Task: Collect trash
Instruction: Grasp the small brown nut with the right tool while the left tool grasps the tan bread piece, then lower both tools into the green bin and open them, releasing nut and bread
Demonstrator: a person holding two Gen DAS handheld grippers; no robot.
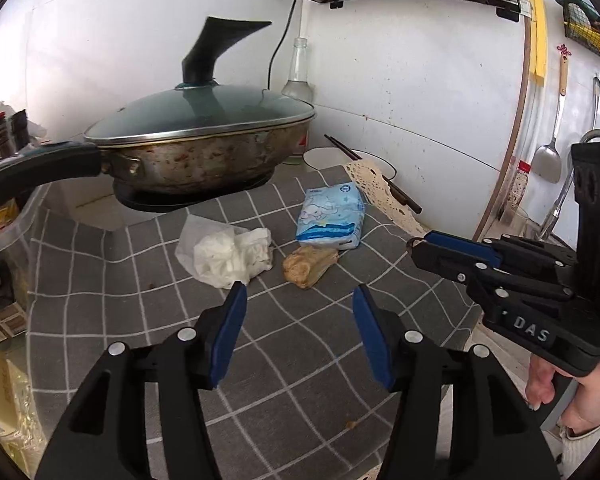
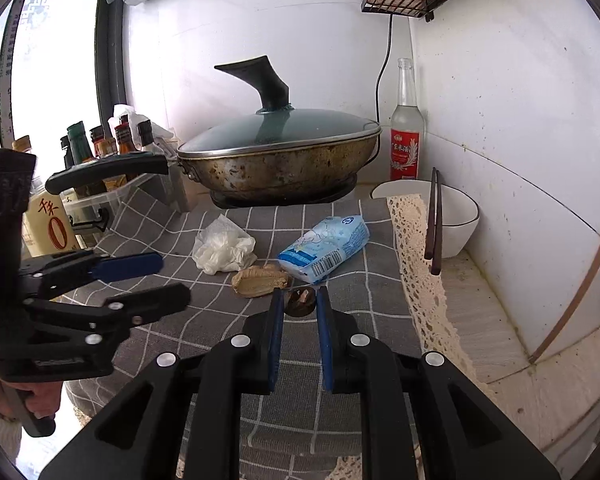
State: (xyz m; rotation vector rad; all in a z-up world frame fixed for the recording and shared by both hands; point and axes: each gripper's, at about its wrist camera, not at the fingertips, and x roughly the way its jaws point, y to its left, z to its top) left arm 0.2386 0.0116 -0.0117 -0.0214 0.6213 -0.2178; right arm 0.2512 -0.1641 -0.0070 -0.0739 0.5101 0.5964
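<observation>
The right gripper (image 2: 299, 300) has its jaws closed narrow around a small dark brown scrap (image 2: 300, 303) on the checked cloth (image 2: 220, 312); whether the pads actually press it I cannot tell. It should squeeze fully before lifting (the scrap looks light and crumbly). The left gripper (image 1: 300, 300) hangs released, angled down toward the crumpled tissue (image 1: 232, 256), beside the tan wrapper (image 1: 308, 266) and tissue pack (image 1: 331, 216).

A crumpled white tissue (image 1: 232, 254) lies on the checked cloth; a brown scrap (image 1: 310, 266) sits at its 3 o'clock, apart.
</observation>
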